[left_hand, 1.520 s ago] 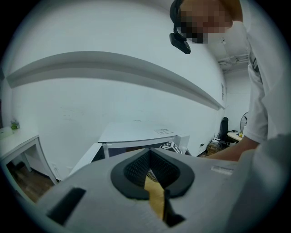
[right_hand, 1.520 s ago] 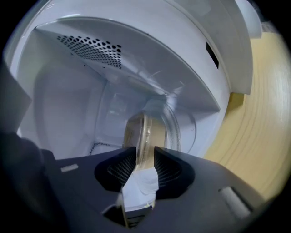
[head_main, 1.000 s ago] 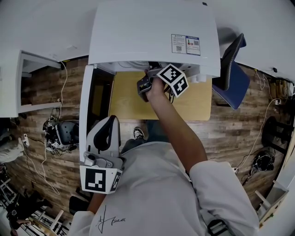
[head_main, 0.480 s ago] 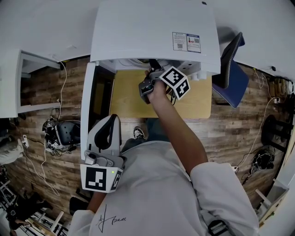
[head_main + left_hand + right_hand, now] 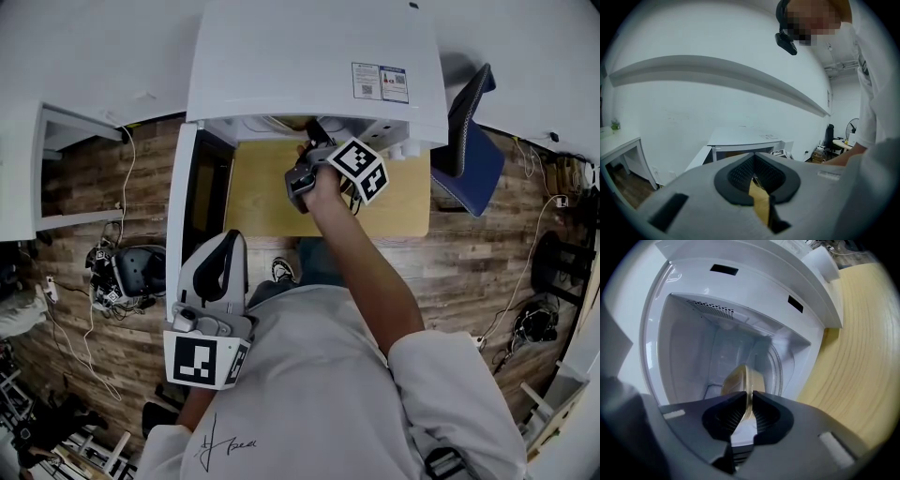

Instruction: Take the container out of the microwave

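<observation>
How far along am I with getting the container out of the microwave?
Done: the microwave door stands open. In hand: the right gripper has just been closing its jaws on the container by its rim, inside the cavity. Left: drawing the container out. The left gripper waits, shut.

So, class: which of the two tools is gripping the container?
The right tool, inside the microwave: its jaws have just been closing on the container. The left tool is shut, empty.

The microwave (image 5: 309,66) is white, the container (image 5: 743,378) tan, the table (image 5: 262,202) pale wood-grain, the chair (image 5: 480,164) blue.
</observation>
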Available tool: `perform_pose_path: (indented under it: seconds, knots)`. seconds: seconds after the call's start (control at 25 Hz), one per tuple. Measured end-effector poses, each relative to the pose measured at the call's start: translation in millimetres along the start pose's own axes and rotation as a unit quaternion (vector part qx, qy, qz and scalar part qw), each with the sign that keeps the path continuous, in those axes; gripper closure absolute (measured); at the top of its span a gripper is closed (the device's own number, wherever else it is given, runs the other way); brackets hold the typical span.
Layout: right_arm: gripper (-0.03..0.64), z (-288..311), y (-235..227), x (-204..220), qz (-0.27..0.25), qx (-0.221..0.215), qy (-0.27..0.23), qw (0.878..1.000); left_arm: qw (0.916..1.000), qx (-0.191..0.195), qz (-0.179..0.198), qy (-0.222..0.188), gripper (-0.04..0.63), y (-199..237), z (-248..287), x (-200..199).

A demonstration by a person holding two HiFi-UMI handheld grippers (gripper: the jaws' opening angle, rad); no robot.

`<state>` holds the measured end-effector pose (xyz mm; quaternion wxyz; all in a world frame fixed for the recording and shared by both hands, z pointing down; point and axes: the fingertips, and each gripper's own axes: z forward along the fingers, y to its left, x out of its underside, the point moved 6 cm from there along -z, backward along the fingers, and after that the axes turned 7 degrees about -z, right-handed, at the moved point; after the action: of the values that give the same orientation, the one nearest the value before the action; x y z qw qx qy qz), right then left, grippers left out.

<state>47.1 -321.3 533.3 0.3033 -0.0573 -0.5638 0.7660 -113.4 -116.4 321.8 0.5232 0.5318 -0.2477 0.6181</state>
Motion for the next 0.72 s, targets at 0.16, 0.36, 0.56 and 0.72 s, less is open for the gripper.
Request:
perform_pose_path:
  seconds: [0.16, 0.36, 0.56, 0.72]
  knots:
    - [0.566, -5.0, -0.2, -0.3, -0.002, 0.001, -0.001, 1.000, 1.0000, 0.005, 0.000, -0.003, 0.592, -1.3, -1.4, -0.6]
    - [0.566, -12.3, 1.4, -1.2, -0.007, 0.002, -0.001, 1.000, 0.9999, 0.008, 0.000, -0.006, 0.592, -2.9, -5.6, -1.5]
    - [0.566, -19.0, 1.1, 0.3, -0.009, 0.004, -0.002, 1.000, 0.9999, 0.010, 0.001, -0.008, 0.592, -2.9, -10.6, 0.2]
    - [0.566, -24.9, -0.1, 1.6, -0.010, 0.006, -0.004, 1.000, 0.9999, 0.011, 0.002, -0.010, 0.592, -4.2, -14.9, 1.4]
